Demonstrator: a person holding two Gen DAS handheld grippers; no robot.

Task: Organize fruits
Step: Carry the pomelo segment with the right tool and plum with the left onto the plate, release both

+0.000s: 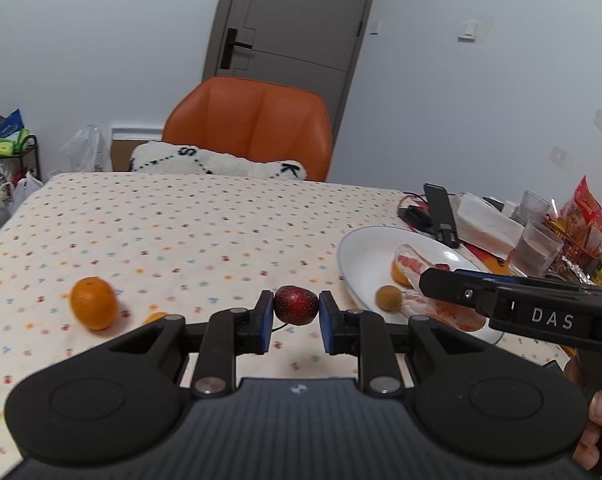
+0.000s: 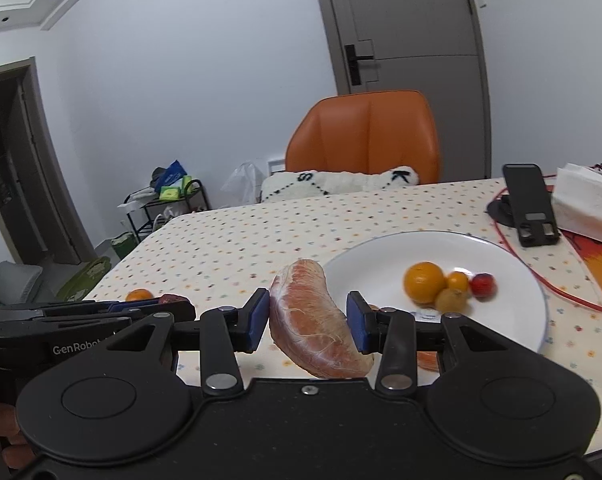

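Observation:
My left gripper point(image 1: 296, 303) is shut on a small dark red speckled fruit point(image 1: 296, 305), held just above the dotted tablecloth, left of the white plate point(image 1: 357, 256). An orange point(image 1: 93, 303) lies on the cloth to the left, and a smaller one point(image 1: 157, 316) peeks out behind my left finger. My right gripper point(image 2: 308, 312) is shut on a pink pomelo segment point(image 2: 317, 320) at the plate's point(image 2: 441, 246) left rim. On the plate lie an orange point(image 2: 424, 282), a small orange point(image 2: 457, 280), a red fruit point(image 2: 483, 284) and a yellow-brown fruit point(image 2: 451, 300). Another segment point(image 2: 427, 360) sits under my right finger.
Behind the plate stand a black phone stand point(image 2: 531, 208), a tissue pack point(image 2: 585, 204) and a red cable point(image 2: 561, 292). Two clear glasses point(image 1: 537, 248) and snack packets point(image 1: 589, 216) crowd the right edge. An orange chair point(image 1: 253, 128) with a white cushion point(image 1: 217, 162) stands at the far side.

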